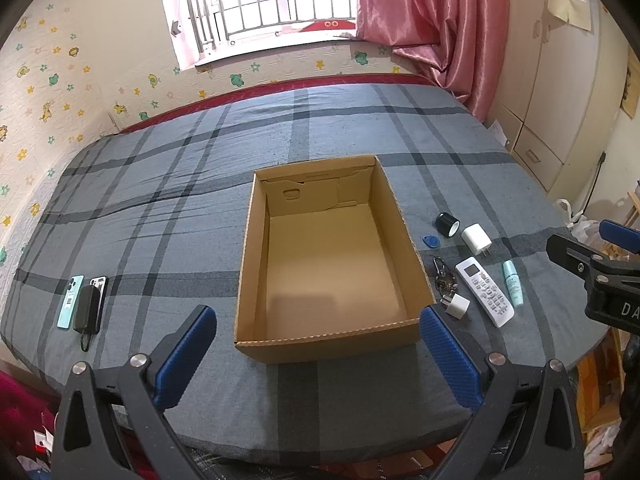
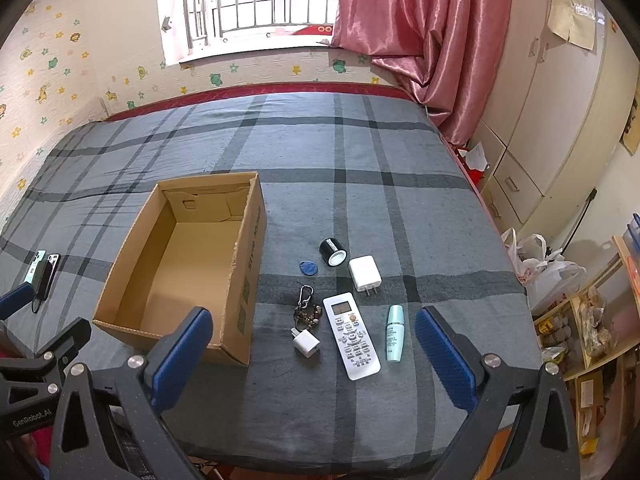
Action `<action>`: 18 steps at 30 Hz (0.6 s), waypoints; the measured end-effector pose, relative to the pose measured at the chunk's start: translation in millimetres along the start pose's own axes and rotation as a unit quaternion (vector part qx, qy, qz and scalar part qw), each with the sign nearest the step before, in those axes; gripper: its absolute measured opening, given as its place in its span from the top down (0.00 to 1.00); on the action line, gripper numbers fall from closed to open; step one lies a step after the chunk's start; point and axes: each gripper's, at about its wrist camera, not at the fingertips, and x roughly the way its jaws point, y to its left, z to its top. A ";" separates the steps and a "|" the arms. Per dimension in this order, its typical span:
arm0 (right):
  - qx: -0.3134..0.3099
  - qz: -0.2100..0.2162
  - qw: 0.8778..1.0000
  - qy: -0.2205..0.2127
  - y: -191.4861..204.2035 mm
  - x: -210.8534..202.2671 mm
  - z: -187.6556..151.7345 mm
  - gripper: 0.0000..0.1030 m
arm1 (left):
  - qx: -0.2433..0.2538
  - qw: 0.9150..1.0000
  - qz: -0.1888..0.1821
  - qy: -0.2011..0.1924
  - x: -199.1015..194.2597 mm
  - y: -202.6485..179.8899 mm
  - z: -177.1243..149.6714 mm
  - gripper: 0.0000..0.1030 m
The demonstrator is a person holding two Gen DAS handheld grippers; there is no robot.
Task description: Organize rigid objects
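An empty open cardboard box (image 1: pixel 404 220) (image 2: pixel 244 280) sits on the plaid bed. Right of it lie a white remote (image 2: pixel 351 336) (image 1: pixel 484 292), a teal tube (image 2: pixel 394 333) (image 1: pixel 512 283), a large white charger (image 2: pixel 364 272) (image 1: pixel 476 238), a small white plug (image 2: pixel 306 343) (image 1: pixel 456 306), a keyring (image 2: pixel 307 310) (image 1: pixel 442 274), a blue key fob (image 2: pixel 307 268) (image 1: pixel 431 241) and a black tape roll (image 2: pixel 332 252) (image 1: pixel 447 224). Left of the box lie two phones and a black power bank (image 1: pixel 86 306) (image 2: pixel 42 272). My left gripper (image 1: pixel 318 354) is open and empty before the box. My right gripper (image 2: pixel 314 354) is open and empty, near the remote.
The bed's near edge (image 2: pixel 320 456) runs just under both grippers. A wardrobe (image 2: pixel 552 128) and pink curtain (image 2: pixel 432 40) stand at the right. Plastic bags (image 2: pixel 548 268) and a shelf (image 2: pixel 592 332) sit beside the bed's right side.
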 end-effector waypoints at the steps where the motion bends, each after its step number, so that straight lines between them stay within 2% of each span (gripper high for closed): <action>1: 0.000 0.000 1.000 0.000 0.2 -0.1 0.0 0.00 | 0.000 1.000 -0.001 0.000 -0.1 0.2 0.0 0.00; 18: 0.000 0.000 1.000 -0.007 -2.1 0.5 5.1 0.00 | 0.005 1.000 0.004 -0.005 -0.8 -1.3 4.3 0.00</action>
